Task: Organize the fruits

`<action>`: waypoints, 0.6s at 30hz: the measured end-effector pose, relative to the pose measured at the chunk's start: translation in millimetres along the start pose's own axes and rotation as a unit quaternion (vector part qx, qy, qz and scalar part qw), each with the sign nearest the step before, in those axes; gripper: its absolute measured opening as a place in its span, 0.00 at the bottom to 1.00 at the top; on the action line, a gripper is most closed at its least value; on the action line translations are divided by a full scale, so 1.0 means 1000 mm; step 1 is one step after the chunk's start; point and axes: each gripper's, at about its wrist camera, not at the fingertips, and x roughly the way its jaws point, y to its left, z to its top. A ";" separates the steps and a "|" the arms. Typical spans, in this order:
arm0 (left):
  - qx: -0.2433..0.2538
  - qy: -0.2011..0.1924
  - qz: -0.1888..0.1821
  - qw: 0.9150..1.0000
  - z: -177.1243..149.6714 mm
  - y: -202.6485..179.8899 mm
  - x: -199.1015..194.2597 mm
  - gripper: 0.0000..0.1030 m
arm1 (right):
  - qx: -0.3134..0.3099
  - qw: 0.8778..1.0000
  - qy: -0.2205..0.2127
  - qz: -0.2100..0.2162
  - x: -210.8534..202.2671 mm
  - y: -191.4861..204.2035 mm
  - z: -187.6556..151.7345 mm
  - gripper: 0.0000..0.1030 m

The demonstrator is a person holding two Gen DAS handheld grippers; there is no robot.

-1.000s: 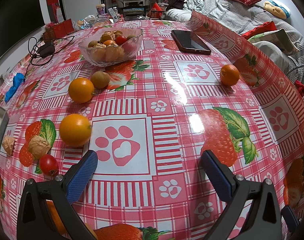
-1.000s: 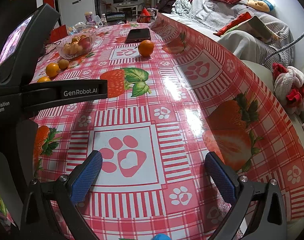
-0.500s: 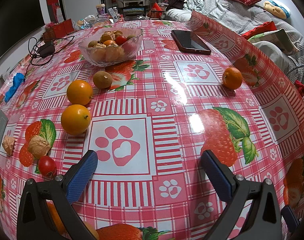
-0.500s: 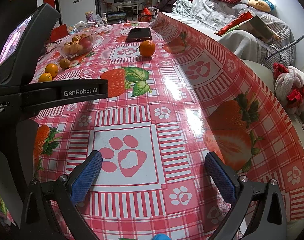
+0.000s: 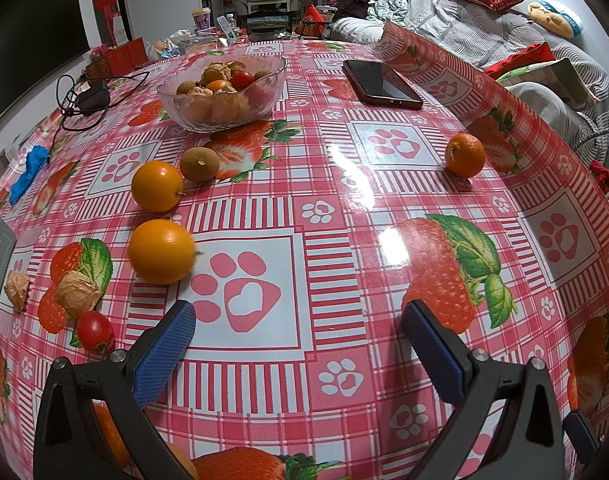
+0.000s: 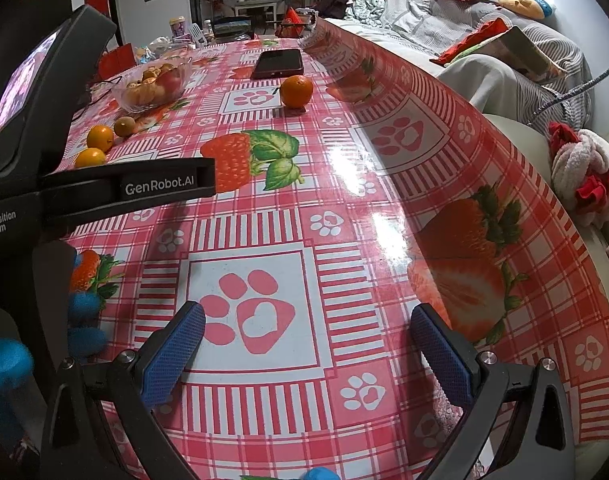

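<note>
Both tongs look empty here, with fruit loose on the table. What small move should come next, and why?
Probably ease the open left tongs forward-left around the nearest orange: it lies loose on the tablecloth, outside the glass bowl, and closest to them.

Three round orange citrus fruits loose on the tablecloth, one brown kiwi-like fruit, one small red tomato, two papery tan husked fruits, one clear glass bowl, one black smartphone.
</note>
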 end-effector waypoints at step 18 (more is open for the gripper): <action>0.095 -0.036 -0.066 0.993 -0.023 0.037 -0.100 1.00 | 0.003 1.000 -0.001 0.002 -0.001 0.000 -0.001 1.00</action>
